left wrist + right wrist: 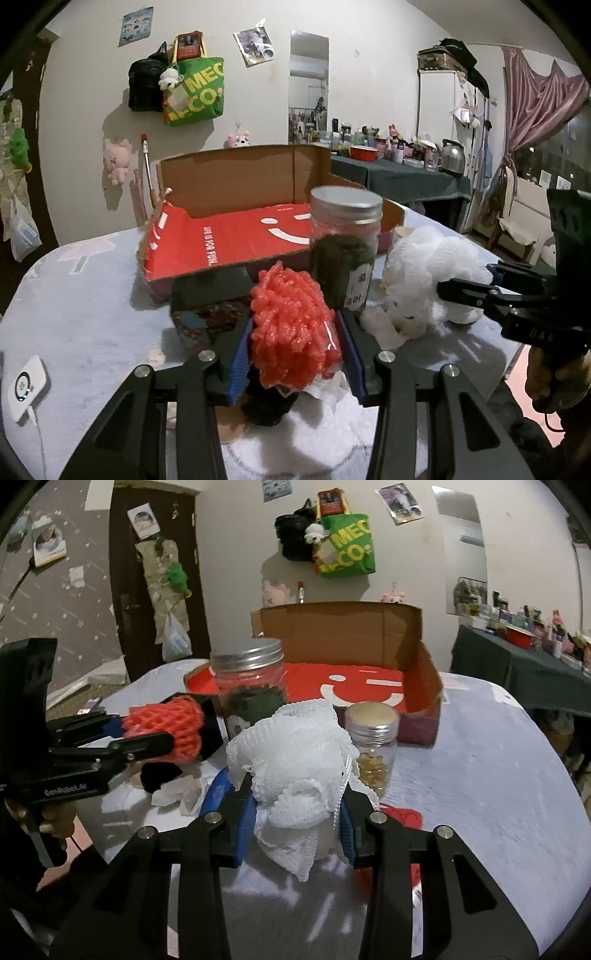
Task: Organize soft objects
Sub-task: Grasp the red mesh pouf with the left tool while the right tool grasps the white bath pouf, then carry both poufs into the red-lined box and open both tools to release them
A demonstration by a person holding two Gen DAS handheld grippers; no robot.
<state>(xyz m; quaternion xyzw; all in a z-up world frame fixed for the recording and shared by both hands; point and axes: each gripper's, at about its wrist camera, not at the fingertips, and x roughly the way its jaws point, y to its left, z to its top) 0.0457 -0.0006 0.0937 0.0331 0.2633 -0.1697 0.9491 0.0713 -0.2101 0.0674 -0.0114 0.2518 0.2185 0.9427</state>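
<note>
A red foam net (295,325) is pinched in the left claw (295,354) and a white mesh puff (295,760) in the right claw (295,823). Both are held clear of the desk (480,775), presumably for transfer into the open cardboard box (369,642) behind the jars.

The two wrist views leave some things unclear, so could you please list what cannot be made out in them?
- Left wrist view: the tall jar's label is too small to read.
- Left wrist view: the red foam net in the left gripper hides the dark object beneath.
- Right wrist view: the white mesh pouf in the right gripper covers most of a red item on the table.
- Both views: the jars block part of the red box's floor.
</note>
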